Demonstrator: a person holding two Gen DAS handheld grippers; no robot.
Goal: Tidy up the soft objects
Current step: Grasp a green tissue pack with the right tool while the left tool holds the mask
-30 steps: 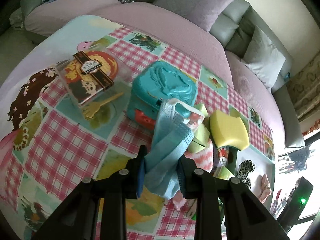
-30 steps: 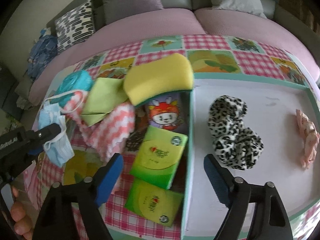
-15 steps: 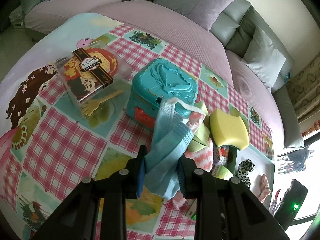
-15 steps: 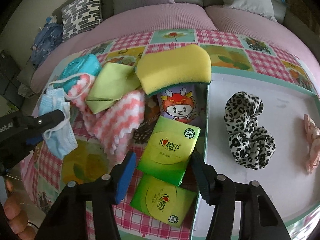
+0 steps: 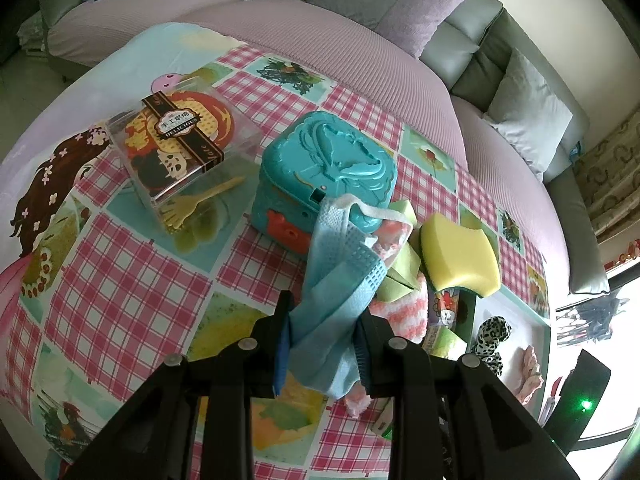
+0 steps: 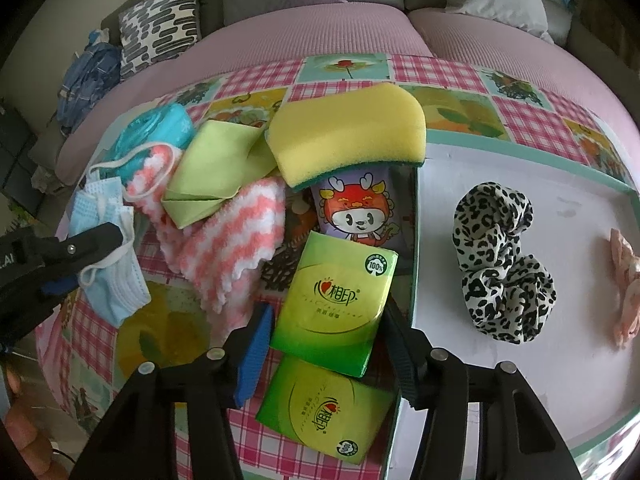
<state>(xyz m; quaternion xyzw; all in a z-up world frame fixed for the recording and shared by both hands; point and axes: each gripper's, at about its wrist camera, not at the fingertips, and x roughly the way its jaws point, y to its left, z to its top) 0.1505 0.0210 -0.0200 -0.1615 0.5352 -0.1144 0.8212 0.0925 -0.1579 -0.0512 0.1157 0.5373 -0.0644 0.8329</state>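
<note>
Blue mask is pinched between the pads of the left gripper, so that one's clamped on it and holding it up over the checked tablecloth; the loose end and white ear loop flop forward toward the teal case. From the right wrist view you can see the same mask dangling off the left gripper at the left edge.

Right gripper has its fingers on either side of the upper green tissue pack, blue pad on the left, dark one on the right. They look snug against it, but I honestly can't tell if it's actually squeezing. A second green pack lies right under it, closer to the camera.

Past that there's a purple cartoon pack, with a yellow sponge sitting on top of it. Left of those: a pink-and-white striped cloth with a folded green cloth on it.

To the right is a white tray with a leopard scrunchie and a pink one near its far edge.

Left of the teal case, a clear cake box with a little fork beside it. Couch behind everything.
</note>
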